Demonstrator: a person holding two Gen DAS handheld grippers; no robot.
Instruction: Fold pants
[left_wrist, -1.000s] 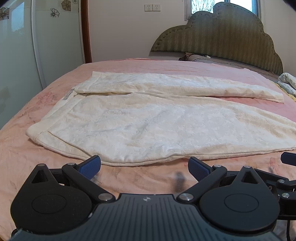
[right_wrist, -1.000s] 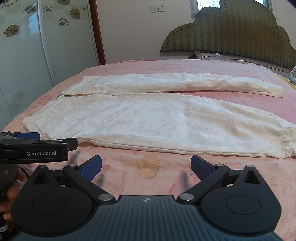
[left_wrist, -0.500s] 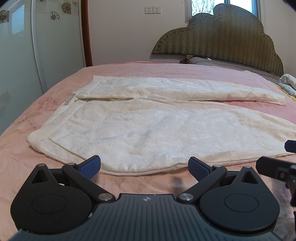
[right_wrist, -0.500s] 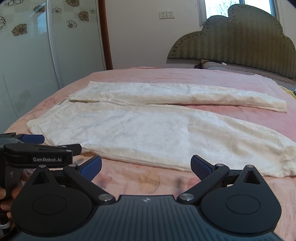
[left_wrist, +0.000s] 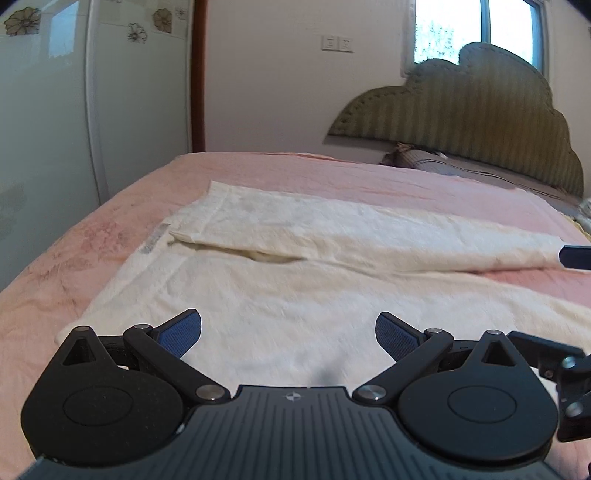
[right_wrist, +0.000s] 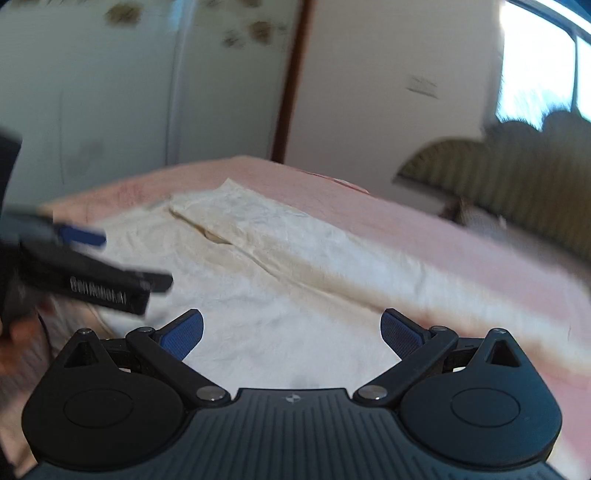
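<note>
Pants (left_wrist: 295, 295) of cream, faintly patterned, slightly crinkled cloth lie spread flat on a bed (left_wrist: 388, 181) covered by a pink sheet with a pale floral print. The waistband faces the left side, a small grey tag (left_wrist: 153, 240) lying beside it; the two long legs run off to the right, the far one narrow and straight, the near one broad, with a strip of pink sheet showing between them toward the hems. The left gripper (left_wrist: 288, 334) hovers over the near leg, its blue ribbed pads (left_wrist: 181, 332) spread wide with nothing between them. The right gripper (right_wrist: 291, 334), seen in a blurred view, also hangs over the cloth with its pads (right_wrist: 400, 334) set wide apart and nothing held. A scalloped, olive-green, ribbed headboard (left_wrist: 480, 122) with stud trim stands at the far right, a striped pillow (left_wrist: 424, 158) at its foot. Frosted glass doors (left_wrist: 92, 92) with flower decals line the left wall; a window (left_wrist: 476, 29) glows above the headboard.
</note>
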